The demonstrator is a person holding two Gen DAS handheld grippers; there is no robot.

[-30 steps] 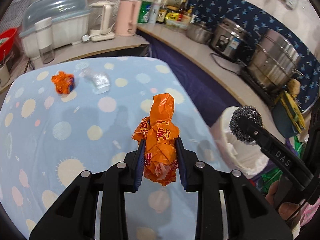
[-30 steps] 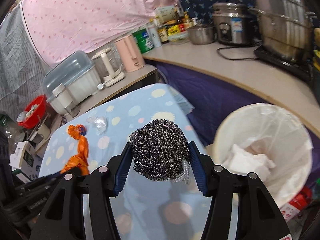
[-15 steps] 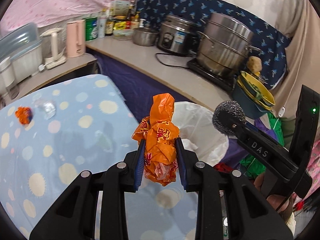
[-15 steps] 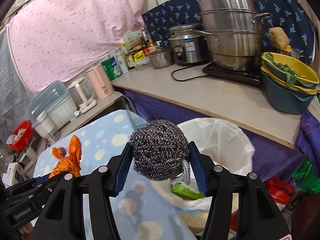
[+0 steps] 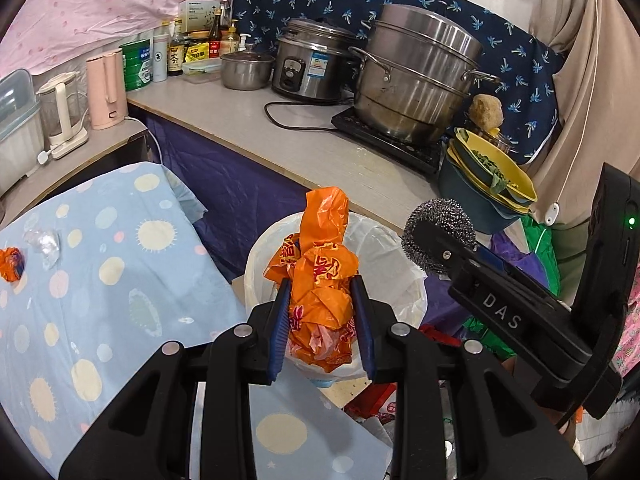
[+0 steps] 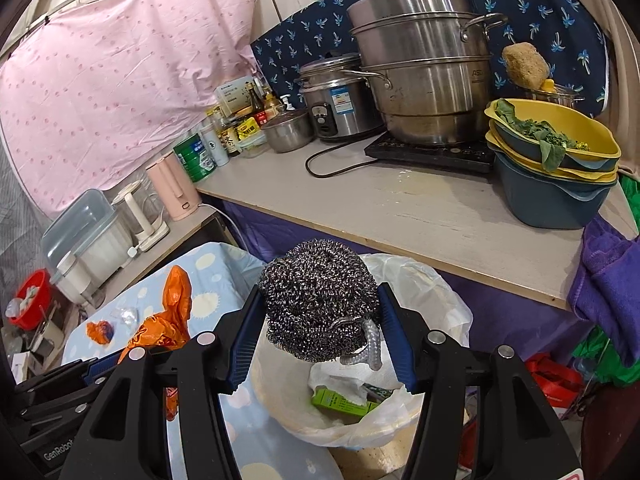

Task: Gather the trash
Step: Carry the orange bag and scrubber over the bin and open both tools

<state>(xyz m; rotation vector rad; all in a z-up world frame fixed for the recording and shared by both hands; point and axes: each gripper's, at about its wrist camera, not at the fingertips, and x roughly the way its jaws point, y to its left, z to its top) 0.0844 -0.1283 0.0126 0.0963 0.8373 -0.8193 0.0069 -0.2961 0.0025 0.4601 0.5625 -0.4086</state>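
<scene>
Over the bin (image 6: 436,280), right gripper (image 6: 320,336) clamps steel scourer (image 6: 320,292); left gripper (image 5: 322,316) clamps orange bag (image 5: 320,272).

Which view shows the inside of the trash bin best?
The right wrist view: the trash bin opens below the steel scourer, paper and a green box visible. In the left wrist view the orange bag blocks it.

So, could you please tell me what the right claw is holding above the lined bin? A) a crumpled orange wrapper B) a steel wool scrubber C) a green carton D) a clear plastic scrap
B: in the right wrist view, the right claw is shut on the steel wool scrubber, above the bin; the orange wrapper sits in the left claw instead.
</scene>
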